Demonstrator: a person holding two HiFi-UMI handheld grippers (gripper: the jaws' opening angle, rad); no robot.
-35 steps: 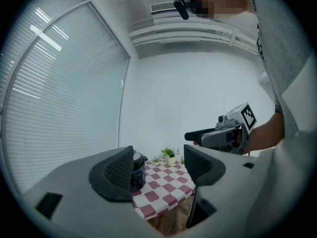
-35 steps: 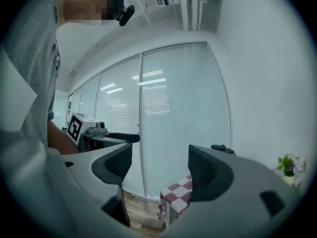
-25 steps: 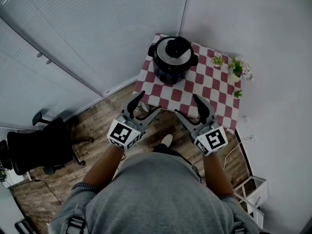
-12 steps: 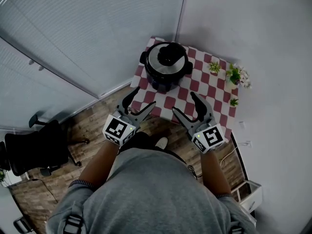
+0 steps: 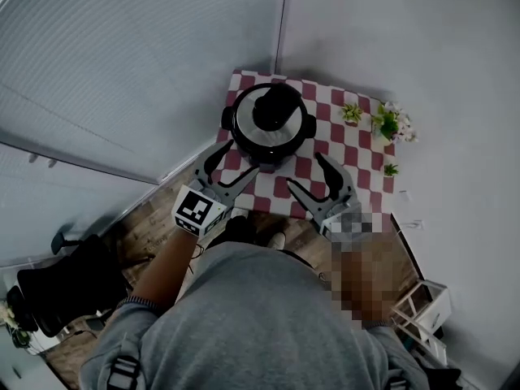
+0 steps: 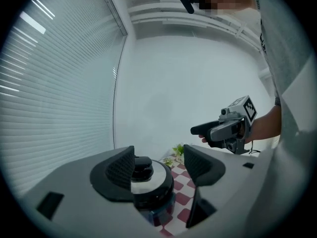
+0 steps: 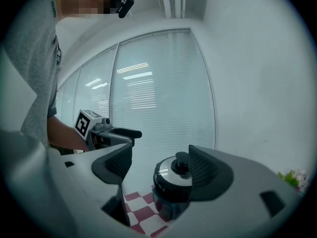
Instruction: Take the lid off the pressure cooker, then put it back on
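A black pressure cooker (image 5: 269,127) stands at the far left corner of a small red-and-white checked table (image 5: 341,149). Its steel lid (image 5: 268,119) with a black knob (image 5: 276,107) sits on the pot. My left gripper (image 5: 231,167) hangs open just short of the cooker's near left side. My right gripper (image 5: 316,175) is open too, above the table's near edge, right of the cooker. The cooker (image 6: 147,187) shows between the jaws in the left gripper view, and again as the cooker (image 7: 172,188) in the right gripper view. Neither gripper touches it.
Small potted plants (image 5: 387,123) stand along the table's far right side. Blinds (image 5: 122,63) and a wall corner close in behind the table. A black office chair (image 5: 61,287) is at the lower left, and a white rack (image 5: 421,311) stands on the floor at the right.
The person has stepped closer to the table. Both grippers moved forward toward the cooker and stayed open; the lid has not moved.
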